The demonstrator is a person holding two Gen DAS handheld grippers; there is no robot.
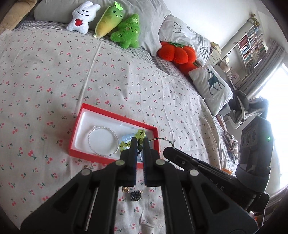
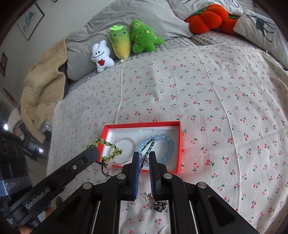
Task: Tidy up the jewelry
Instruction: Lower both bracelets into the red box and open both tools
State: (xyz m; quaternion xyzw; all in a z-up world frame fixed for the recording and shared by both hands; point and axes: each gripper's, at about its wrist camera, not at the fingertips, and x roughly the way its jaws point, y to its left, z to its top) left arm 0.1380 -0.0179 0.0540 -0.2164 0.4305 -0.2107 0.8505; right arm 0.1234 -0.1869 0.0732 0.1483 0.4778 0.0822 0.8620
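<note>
Two black hand-held grippers meet over a shallow red box point(image 2: 177, 144) with a white lining, which lies on a bed point(image 1: 54, 75) spread with cherry-print cotton. The left hand-held gripper point(image 1: 140, 144), at lower centre of its own view, is clamped narrowly on a bracelet of translucent yellow-green beads point(image 2: 109, 150) knotted on dark cord; in the right wrist view that bracelet hangs in a loop at the box's left rim. The right hand-held gripper point(image 2: 144, 157), low in the middle of its frame, has its blue-padded fingers point(image 2: 136, 172) pinched on a thin strand of tiny dark-green beads point(image 2: 150, 144), which trails up across the box. Inside the box rest a ring of small clear beads point(image 1: 103, 141) on the left and a chunkier bracelet of smooth pale-blue round beads point(image 2: 168, 146) on the right. Small loose trinkets, one gold point(image 2: 149, 197) and one dark metallic point(image 2: 159, 206), lie on the sheet between the right hand-held gripper's arms, near the bottom of the frame. To the right of the box the sheet runs flat, lightly creased; plush toys point(image 2: 124, 43) and grey pillows point(image 2: 135, 16) line the upper edge of the frame, well apart from the box.
</note>
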